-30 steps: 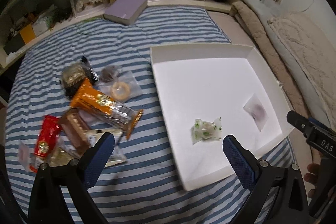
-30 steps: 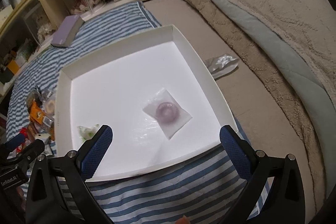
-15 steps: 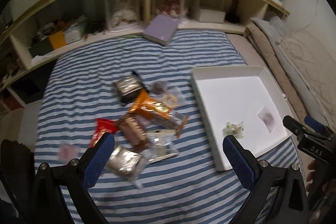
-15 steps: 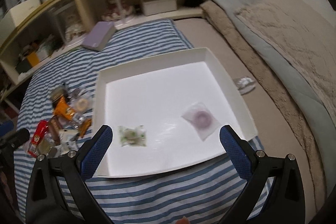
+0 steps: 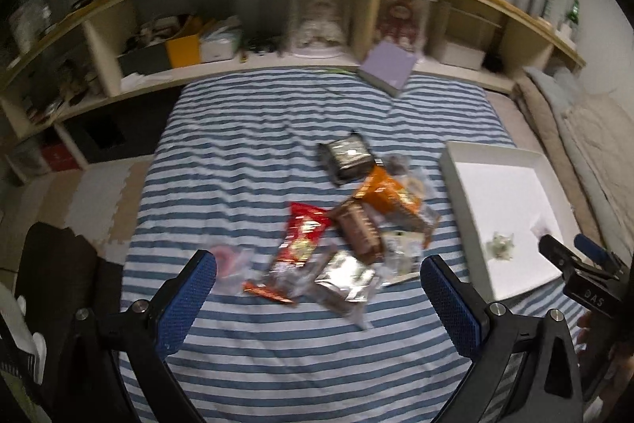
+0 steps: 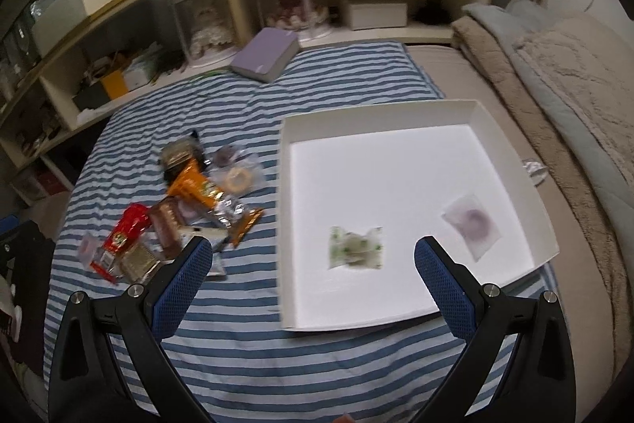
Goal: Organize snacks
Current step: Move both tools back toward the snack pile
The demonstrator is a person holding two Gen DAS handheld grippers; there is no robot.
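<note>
A pile of wrapped snacks (image 5: 356,224) lies on the blue-striped bedspread, with a red packet (image 5: 303,236), an orange packet (image 5: 390,199), a brown bar (image 5: 358,230) and a dark packet (image 5: 346,157). The pile also shows in the right wrist view (image 6: 186,209). A white tray (image 6: 285,224) to its right holds a green-printed candy (image 6: 356,246) and a clear bag with a purple ring (image 6: 471,221). My left gripper (image 5: 317,300) is open and empty, high above the pile. My right gripper (image 6: 309,288) is open and empty above the tray's near edge.
A purple book (image 6: 265,54) lies at the far edge of the bedspread. Shelves with boxes and dolls (image 6: 293,2) run along the back. Beige blankets (image 6: 574,78) lie to the right of the tray, with a small silver wrapper (image 6: 535,169) beside them.
Both grippers have pulled back and up and swung left, so the snack pile now sits ahead of the left gripper. Both stay open and empty. Nothing on the bed has moved.
</note>
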